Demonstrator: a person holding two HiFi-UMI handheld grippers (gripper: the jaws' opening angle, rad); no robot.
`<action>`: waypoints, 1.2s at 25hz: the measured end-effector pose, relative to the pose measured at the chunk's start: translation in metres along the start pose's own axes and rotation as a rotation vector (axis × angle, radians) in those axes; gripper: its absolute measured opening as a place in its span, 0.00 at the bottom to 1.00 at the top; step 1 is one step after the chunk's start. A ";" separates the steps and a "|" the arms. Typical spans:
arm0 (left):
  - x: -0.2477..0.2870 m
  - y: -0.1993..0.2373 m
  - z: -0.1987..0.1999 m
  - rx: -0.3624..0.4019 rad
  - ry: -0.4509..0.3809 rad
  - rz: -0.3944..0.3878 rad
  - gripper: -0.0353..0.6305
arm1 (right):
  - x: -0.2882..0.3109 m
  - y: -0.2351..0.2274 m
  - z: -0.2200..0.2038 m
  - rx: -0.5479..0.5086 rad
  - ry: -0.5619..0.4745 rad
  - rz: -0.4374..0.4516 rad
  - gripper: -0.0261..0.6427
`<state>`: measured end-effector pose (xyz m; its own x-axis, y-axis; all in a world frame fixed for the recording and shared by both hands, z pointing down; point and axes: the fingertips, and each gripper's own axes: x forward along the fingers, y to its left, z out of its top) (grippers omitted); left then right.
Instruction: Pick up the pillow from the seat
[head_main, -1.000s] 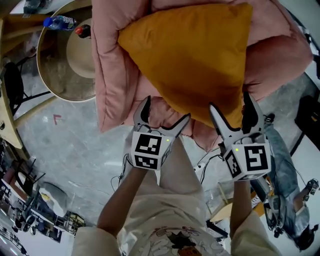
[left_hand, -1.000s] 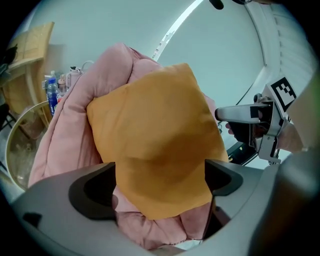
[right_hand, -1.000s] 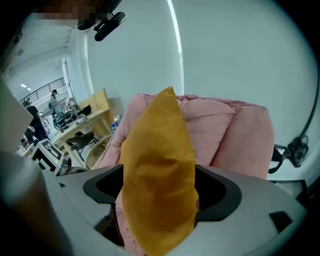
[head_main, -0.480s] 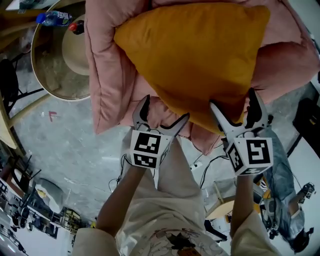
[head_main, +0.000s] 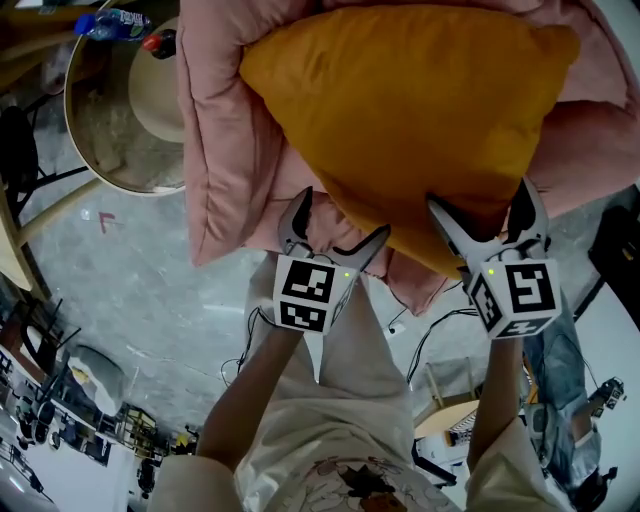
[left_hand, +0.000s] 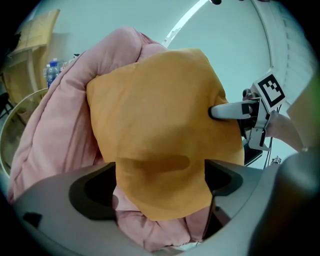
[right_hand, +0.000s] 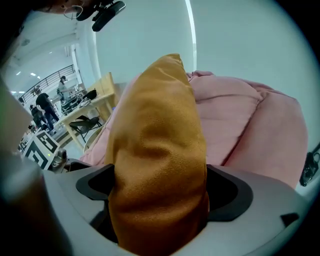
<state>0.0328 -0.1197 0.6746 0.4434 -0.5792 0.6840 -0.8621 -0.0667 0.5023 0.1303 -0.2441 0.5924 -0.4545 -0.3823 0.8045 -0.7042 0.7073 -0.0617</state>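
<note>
An orange pillow (head_main: 400, 110) lies on a pink, padded seat (head_main: 225, 150), covering most of its top, with one corner pointing near, toward the person. Both grippers meet the pillow at its near edge. The left gripper (head_main: 343, 215) sits at the near left side, its jaws spread wide. The left gripper view shows the pillow's lower edge filling the gap between them, with pink seat fabric bunched just beneath it. The right gripper (head_main: 480, 195) sits at the near right, just beside the pillow's near corner. Its jaws have just been opening and stand spread at their widest. The right gripper view shows a thick fold of the pillow between them, touching both inner faces, but I see no sign of it being squeezed. The marker cubes (head_main: 307, 293) face up at the head camera, and the person's forearms run from them toward the near edge. At the far left, beside the seat, a round table (head_main: 75, 120) carries a bottle (head_main: 115, 22) on its far rim. Grey floor (head_main: 150, 290) lies around the seat.
</note>
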 end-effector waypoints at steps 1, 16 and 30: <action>0.001 0.002 -0.001 -0.002 0.001 0.000 0.87 | 0.002 0.000 0.001 0.001 0.001 -0.001 0.86; 0.038 0.018 0.006 0.021 -0.022 -0.023 0.87 | 0.025 -0.011 0.003 0.025 -0.002 -0.025 0.86; 0.068 0.028 0.008 0.033 -0.009 -0.086 0.70 | 0.054 -0.001 0.000 0.032 0.029 -0.004 0.75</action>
<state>0.0367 -0.1681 0.7311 0.5141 -0.5776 0.6341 -0.8286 -0.1434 0.5412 0.1068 -0.2653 0.6363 -0.4364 -0.3673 0.8214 -0.7232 0.6863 -0.0773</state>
